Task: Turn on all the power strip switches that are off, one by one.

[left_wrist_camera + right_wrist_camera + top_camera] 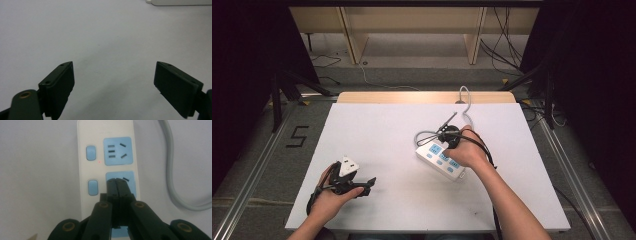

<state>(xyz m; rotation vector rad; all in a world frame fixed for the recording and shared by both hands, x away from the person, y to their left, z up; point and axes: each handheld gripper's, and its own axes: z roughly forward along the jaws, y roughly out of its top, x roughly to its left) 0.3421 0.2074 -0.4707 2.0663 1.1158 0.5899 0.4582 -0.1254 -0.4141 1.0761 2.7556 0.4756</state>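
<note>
Right tongs (116,180) clenched on power strip (106,130)'s socket (left tongs (113,75) released).

Power strip (106,157): smooth white plastic, slight gloss; pale blue socket faces (117,151), matt. Table (387,140): matt white sheet, wood edge. 2 grippers' fingers (58,86): matt black plastic. Cord (170,165): smooth grey.

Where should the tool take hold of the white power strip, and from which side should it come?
Probably best from above, across the narrow width of the power strip, with one jaw on each long edge. It lies flat on the table, so its long sides are free. Grip the bare end beyond the blue sockets, away from the grey cable. The right tool is shut there and must open first.
</note>
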